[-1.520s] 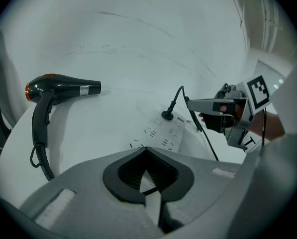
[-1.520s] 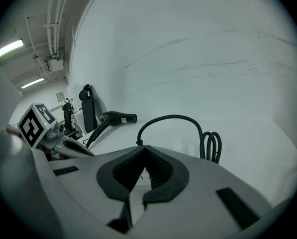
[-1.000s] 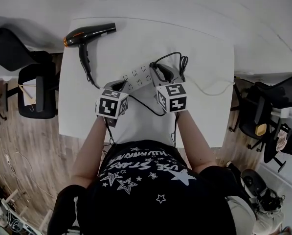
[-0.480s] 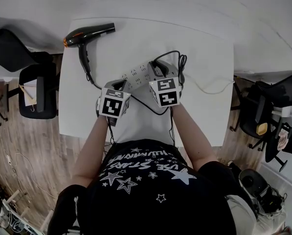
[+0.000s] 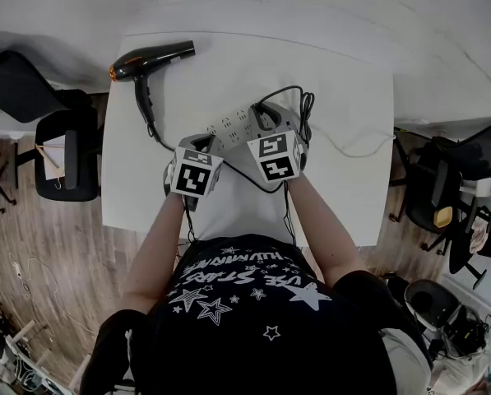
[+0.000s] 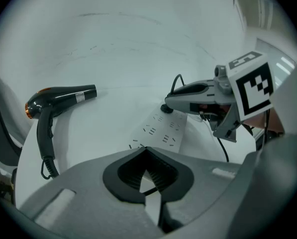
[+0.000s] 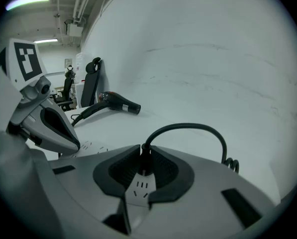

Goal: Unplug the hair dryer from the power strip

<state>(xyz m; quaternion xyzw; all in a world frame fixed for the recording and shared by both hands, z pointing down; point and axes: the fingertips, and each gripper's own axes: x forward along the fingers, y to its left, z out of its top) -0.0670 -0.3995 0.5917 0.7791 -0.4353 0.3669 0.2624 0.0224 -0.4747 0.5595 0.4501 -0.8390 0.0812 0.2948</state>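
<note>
White table (image 5: 344,72) fills the middle of the room, and on it the plug (image 7: 144,164) stands seated in the far end of the power strip (image 5: 233,126), its black cord (image 7: 188,127) arching up and away. The right gripper (image 7: 146,152) is clamped on that plug, one pad at each side of its body. The plug looks small, hard and ribless, so it may slip; the grip belongs low on the stiff body, not on the soft cord, which would bend and strain. The strip seems light and likely to lift with the pull. The left gripper (image 6: 147,149) has its jaws together, the tips resting at the strip's near end, probably to pin it down, though contact is hard to confirm. The hair dryer (image 5: 150,58) lies well apart at the table's far left corner. A black chair (image 5: 60,151) stands beside the table on the wooden floor.
</note>
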